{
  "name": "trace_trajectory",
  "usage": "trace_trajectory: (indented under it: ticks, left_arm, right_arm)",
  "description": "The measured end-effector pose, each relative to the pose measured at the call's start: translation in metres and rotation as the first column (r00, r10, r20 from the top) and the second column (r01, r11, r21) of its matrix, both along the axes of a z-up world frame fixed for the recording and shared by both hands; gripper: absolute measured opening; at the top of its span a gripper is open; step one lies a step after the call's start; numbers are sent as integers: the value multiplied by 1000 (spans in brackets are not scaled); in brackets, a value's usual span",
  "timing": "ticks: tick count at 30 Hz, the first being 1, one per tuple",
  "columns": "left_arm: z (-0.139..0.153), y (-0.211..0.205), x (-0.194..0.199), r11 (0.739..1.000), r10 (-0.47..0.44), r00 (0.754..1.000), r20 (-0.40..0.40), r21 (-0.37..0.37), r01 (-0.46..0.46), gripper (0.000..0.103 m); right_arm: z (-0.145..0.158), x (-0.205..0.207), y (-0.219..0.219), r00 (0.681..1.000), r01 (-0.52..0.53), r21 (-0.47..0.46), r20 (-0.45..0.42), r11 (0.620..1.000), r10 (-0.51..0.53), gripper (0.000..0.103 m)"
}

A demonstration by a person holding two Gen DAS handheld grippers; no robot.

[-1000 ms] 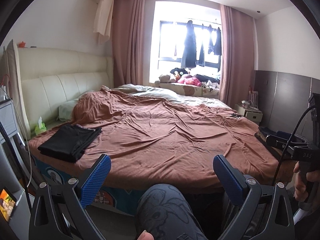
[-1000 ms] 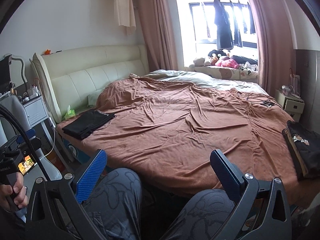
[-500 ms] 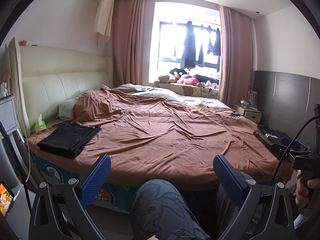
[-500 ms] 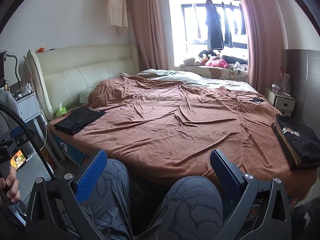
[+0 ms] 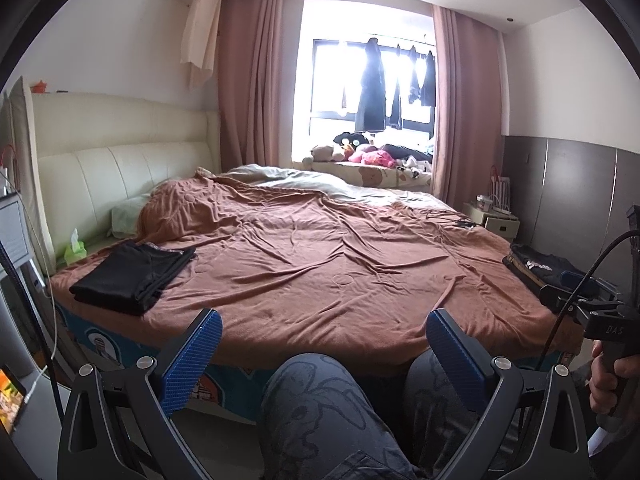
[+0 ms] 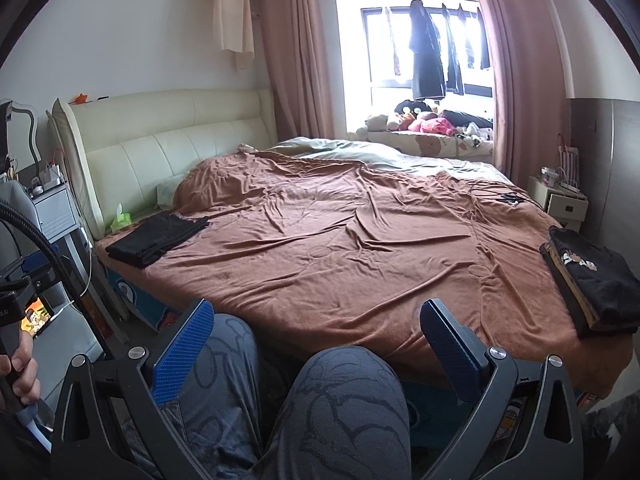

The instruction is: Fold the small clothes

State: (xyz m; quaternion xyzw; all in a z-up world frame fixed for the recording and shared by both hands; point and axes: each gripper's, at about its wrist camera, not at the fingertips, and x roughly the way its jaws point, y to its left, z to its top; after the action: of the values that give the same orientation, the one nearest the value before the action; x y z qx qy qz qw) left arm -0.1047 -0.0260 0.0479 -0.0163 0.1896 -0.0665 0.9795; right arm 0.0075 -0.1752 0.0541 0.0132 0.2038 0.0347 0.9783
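A folded black garment lies on the near left corner of the brown bedspread. A pile of dark clothes with a white print sits at the bed's right edge. My left gripper is open and holds nothing, low in front of the bed over a person's knees. My right gripper is open too, also above the knees, well short of either pile.
A cream headboard and grey nightstand stand at left, with a green tissue pack by the pillow. A small cabinet is at right. Cables lie on the far bedspread. Plush toys line the window sill.
Both grippers have drawn back from the bed and tilted slightly, so more of the bed and the right pile shows. Both stay open.
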Motion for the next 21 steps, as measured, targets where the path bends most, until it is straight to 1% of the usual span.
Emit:
trace_trajectory:
  ticks: [9, 21]
  left_arm:
    - [3, 2, 0, 1000, 9, 1000, 11, 9, -9, 103]
    - [4, 12, 1, 999, 40, 999, 8, -10, -40, 103]
  right_arm:
    - [-3, 6, -3, 1000, -13, 14, 0, 1000, 13, 103]
    - [-7, 11, -3, 1000, -20, 12, -4, 1000, 20, 103]
